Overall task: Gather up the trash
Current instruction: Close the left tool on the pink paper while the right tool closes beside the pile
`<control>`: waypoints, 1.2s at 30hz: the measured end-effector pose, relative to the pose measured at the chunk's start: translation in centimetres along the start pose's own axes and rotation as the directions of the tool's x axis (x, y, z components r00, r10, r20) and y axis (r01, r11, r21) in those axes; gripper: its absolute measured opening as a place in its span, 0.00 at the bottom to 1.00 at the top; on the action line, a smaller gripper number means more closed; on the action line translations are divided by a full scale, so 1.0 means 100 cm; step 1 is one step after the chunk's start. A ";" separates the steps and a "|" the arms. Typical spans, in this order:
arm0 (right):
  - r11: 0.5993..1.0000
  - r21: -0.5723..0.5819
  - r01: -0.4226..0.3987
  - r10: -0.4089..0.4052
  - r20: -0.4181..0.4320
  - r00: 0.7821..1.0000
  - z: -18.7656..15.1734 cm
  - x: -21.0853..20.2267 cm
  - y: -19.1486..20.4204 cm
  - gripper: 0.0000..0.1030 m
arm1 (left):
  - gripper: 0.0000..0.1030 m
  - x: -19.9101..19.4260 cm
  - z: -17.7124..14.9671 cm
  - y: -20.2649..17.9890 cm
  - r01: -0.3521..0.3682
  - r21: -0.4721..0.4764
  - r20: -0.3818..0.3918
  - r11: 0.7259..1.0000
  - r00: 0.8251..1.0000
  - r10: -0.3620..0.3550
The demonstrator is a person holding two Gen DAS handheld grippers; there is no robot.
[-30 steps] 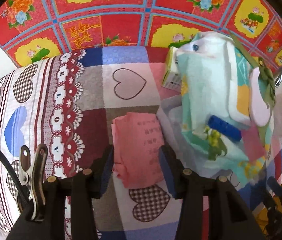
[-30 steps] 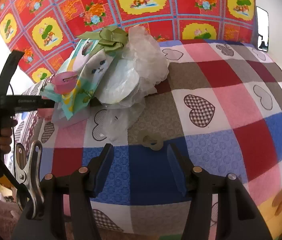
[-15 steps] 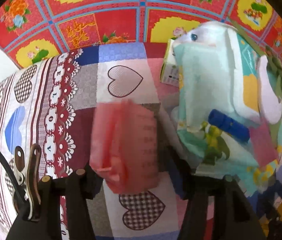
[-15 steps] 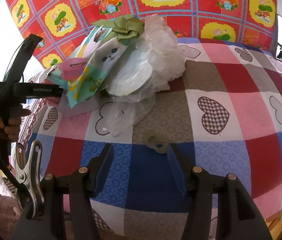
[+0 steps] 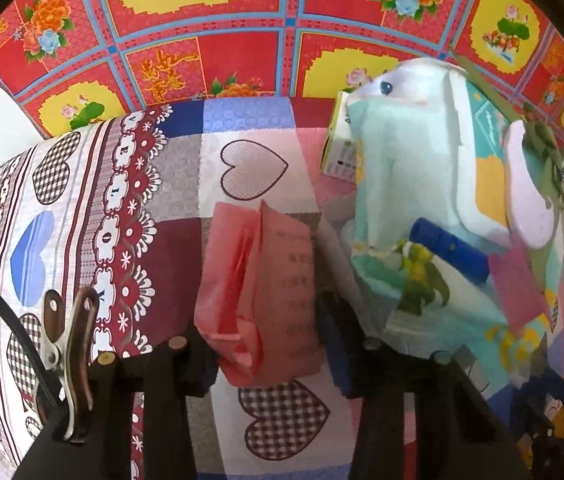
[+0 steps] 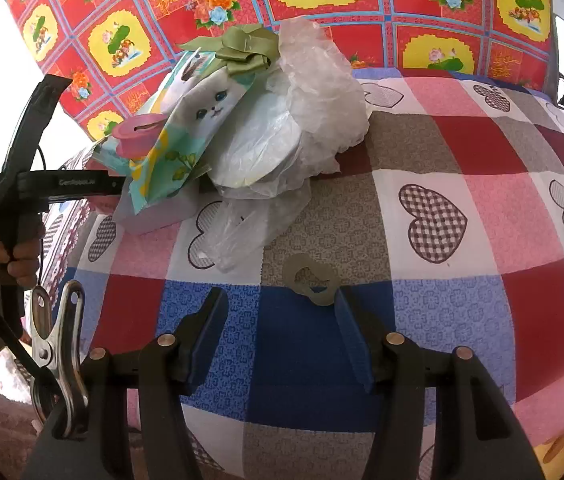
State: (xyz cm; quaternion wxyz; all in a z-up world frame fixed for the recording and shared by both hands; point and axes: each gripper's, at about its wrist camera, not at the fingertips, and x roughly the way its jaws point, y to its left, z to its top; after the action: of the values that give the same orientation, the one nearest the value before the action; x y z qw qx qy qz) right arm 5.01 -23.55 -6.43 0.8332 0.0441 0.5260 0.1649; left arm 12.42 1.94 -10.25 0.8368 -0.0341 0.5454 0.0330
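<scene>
Two black two-finger grippers are showing — the left gripper (image 5: 268, 344) and the right gripper (image 6: 282, 336). One crumpled pink printed paper sheet (image 5: 258, 300) is sitting between the left one's fingers. One pastel cat-print gift bag (image 6: 198, 120) is standing on the bed, carrying one olive-green ribbon bow (image 6: 242, 50). One crinkled clear plastic bag (image 6: 314, 92) is lying beside it, along with one flat clear plastic wrapper (image 6: 242, 232). One small grey-green cut-out ring (image 6: 310, 276) is lying on the one heart-patterned patchwork bedsheet (image 6: 462, 208) — and one person's hand (image 6: 6, 252) is showing.
</scene>
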 end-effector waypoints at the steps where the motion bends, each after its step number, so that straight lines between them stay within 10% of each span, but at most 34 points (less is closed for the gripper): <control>1: 1.000 0.001 0.000 0.000 0.001 1.000 -0.001 0.000 0.000 0.55 | 0.43 -0.004 -0.002 0.002 0.000 -0.002 0.001 1.000 1.000 0.000; 36: 1.000 -0.002 -0.014 0.015 0.030 0.999 0.010 -0.017 0.000 0.55 | 0.43 -0.064 -0.036 0.052 0.001 -0.160 0.067 0.987 0.998 0.010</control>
State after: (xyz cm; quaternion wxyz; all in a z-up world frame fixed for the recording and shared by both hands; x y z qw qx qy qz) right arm 5.25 -24.02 -4.57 0.8399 0.0496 0.5129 0.1707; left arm 6.12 6.70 -5.96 0.8492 -0.0986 0.5126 0.0797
